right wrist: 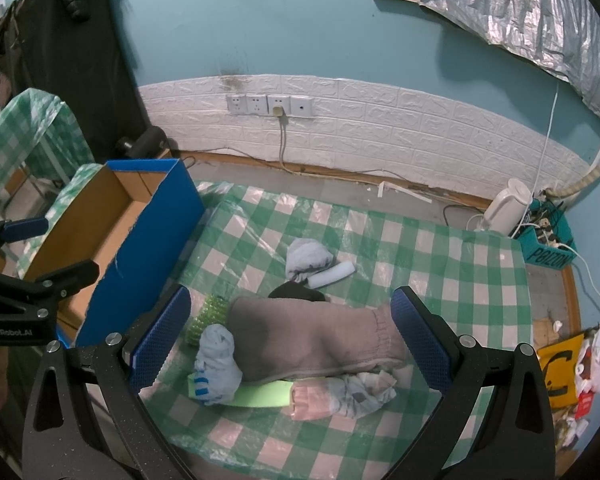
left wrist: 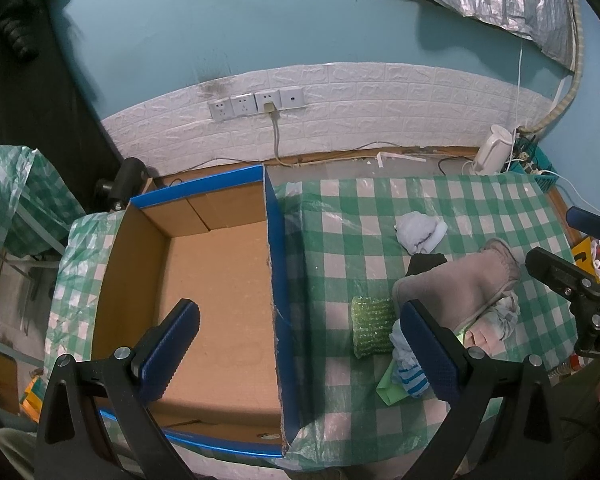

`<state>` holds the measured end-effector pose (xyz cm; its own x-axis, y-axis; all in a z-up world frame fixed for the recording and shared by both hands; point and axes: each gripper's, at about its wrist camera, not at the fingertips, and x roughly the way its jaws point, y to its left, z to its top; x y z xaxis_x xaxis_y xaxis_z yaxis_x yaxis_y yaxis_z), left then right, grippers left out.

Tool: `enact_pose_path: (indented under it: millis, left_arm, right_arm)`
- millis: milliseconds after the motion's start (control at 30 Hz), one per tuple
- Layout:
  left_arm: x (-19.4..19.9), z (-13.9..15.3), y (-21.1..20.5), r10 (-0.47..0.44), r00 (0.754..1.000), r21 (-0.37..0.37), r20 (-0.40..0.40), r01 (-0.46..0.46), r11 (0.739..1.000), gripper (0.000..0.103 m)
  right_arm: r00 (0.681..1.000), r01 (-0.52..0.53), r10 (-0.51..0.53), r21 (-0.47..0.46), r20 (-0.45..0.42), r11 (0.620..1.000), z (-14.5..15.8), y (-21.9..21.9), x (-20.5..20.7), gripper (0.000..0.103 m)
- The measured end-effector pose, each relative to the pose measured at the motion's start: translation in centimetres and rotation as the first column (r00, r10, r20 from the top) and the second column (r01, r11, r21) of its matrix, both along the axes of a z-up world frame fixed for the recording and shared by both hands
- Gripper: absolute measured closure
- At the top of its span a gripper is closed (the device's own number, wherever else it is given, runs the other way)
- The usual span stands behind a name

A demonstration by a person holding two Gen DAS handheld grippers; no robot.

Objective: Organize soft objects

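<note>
Opening step: the right claw [right wrist: 290, 342], released, is hovering over the grey garment [right wrist: 308, 336] heaped on the worktop [right wrist: 460, 264], the left claw [left wrist: 300, 348], released, is straddling the empty cardboard box's [left wrist: 216, 280] right wall; descending and clenching comes next.

I see a glossy, crinkled plastic checked tablecloth [right wrist: 420, 256] at centre frame, a matt raw-cardboard box [left wrist: 220, 280] lower left, and a fuzzy grey cloth slipper [right wrist: 312, 336].

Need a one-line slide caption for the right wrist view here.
Open right gripper hovers over a grey garment heaped with socks on the checked tablecloth, beside the cardboard box.
</note>
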<state>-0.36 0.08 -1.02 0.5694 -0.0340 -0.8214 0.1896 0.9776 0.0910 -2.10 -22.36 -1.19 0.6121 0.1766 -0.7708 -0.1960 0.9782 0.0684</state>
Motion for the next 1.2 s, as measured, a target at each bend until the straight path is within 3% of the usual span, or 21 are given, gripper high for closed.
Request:
enact_pose_path:
  millis: [400,767,1200]
  left_arm:
    - [-0.1,-0.9,-1.2,-0.009,0.999,0.01,-0.032,0.009,1.0,0.002]
    - [0.9,-3.0,-3.2,-0.02,0.992,0.027,-0.123,0.023,0.999,0.002]
    - [1.6,-6.8,-6.1,-0.026,0.972,0.051,-0.233,0.039,0.998,0.002]
  right_arm:
    - [1.0,0.012,-0.012,-0.006,-0.011,1.0,-0.9,-0.9,-0.5,0.003]
    - [0.998,0.044,-0.046,-0.036,-0.052,0.998,-2.1,-2.4,-0.3,0.003]
    - [0.982,0.09,-0.104,-0.099,-0.159,0.991,-6.4,-4.9,0.2,0.003]
